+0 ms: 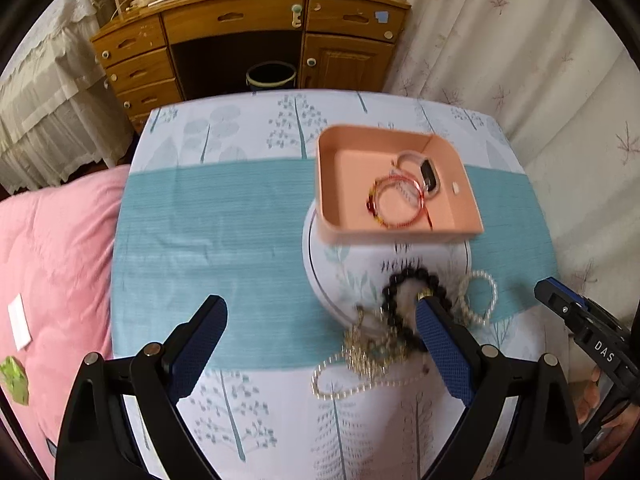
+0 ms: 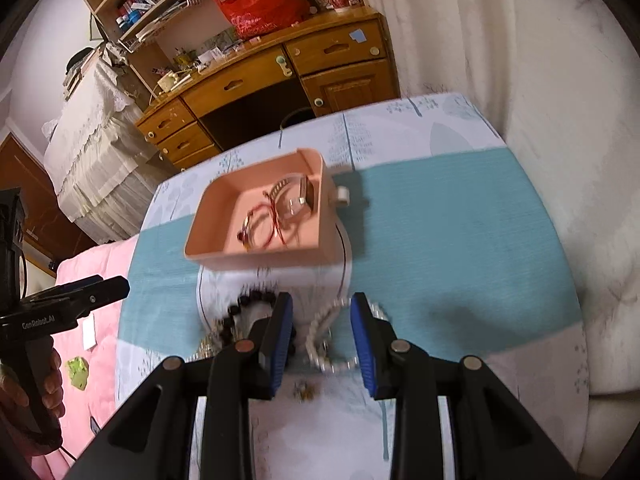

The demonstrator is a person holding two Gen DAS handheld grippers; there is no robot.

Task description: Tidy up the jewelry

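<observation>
A pink tray [image 1: 332, 184] sits toward the far right part of the table [image 1: 200, 220], its near edge resting over a round white lid or plate [image 1: 320, 276]. Inside it lie a red cord bracelet [image 1: 398, 204] and a clear-strapped watch [image 1: 426, 172], overlapping near the tray's right wall. Outside the tray, toward the table's near edge, lies a heap: a black bead bracelet [image 1: 404, 280], a pearl bracelet [image 2: 320, 344] and tangled gold chains [image 1: 364, 352].

The left gripper [image 1: 320, 312] is spread wide and empty. The right gripper [image 2: 320, 320] stands partly apart, its fingers straddling the pearl bracelet without pinching it.
</observation>
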